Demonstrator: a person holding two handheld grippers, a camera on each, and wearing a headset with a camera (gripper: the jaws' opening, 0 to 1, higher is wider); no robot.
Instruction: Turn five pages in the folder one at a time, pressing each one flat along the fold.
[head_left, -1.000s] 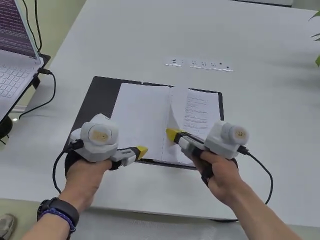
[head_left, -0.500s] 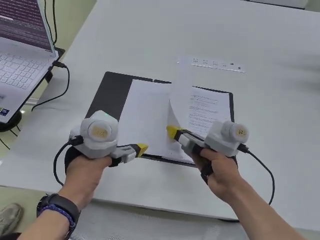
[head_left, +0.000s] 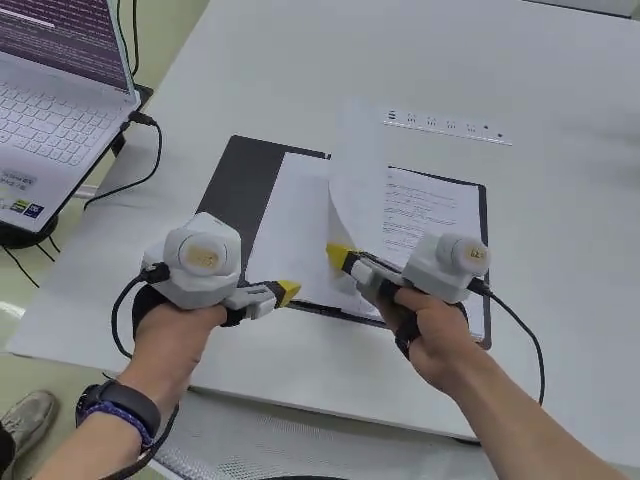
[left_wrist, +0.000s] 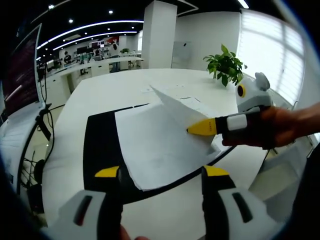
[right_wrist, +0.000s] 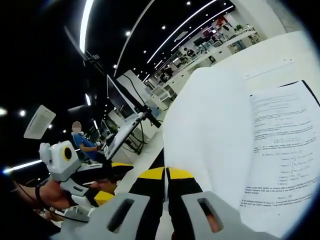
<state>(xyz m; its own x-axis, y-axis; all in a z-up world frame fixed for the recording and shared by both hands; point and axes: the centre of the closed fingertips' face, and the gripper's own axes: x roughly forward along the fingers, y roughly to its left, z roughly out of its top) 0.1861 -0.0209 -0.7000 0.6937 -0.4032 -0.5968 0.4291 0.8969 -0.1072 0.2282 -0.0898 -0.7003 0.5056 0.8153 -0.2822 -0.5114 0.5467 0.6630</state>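
A black folder (head_left: 245, 185) lies open on the white table, with a blank white sheet (head_left: 295, 230) on its left half and a printed page (head_left: 430, 215) on its right. My right gripper (head_left: 340, 258) is shut on the lower edge of one page (right_wrist: 210, 125), which stands lifted and curved above the fold. The right gripper view has its yellow-tipped jaws (right_wrist: 166, 175) closed together on that paper. My left gripper (head_left: 283, 293) hovers at the folder's front edge, open with nothing between its jaws (left_wrist: 161, 172). The lifted page (left_wrist: 170, 135) and the right gripper (left_wrist: 202, 127) lie ahead of it.
An open laptop (head_left: 50, 110) sits at the table's far left corner, its cable (head_left: 140, 160) trailing toward the folder. A printed label strip (head_left: 445, 125) lies beyond the folder. A potted plant (left_wrist: 225, 65) stands at the far side. The table's front edge (head_left: 300, 400) is near my hands.
The camera has shifted, sliding the scene rightward and down. The page held by the right gripper has risen and stands more upright. The left gripper stays at the folder's front edge.
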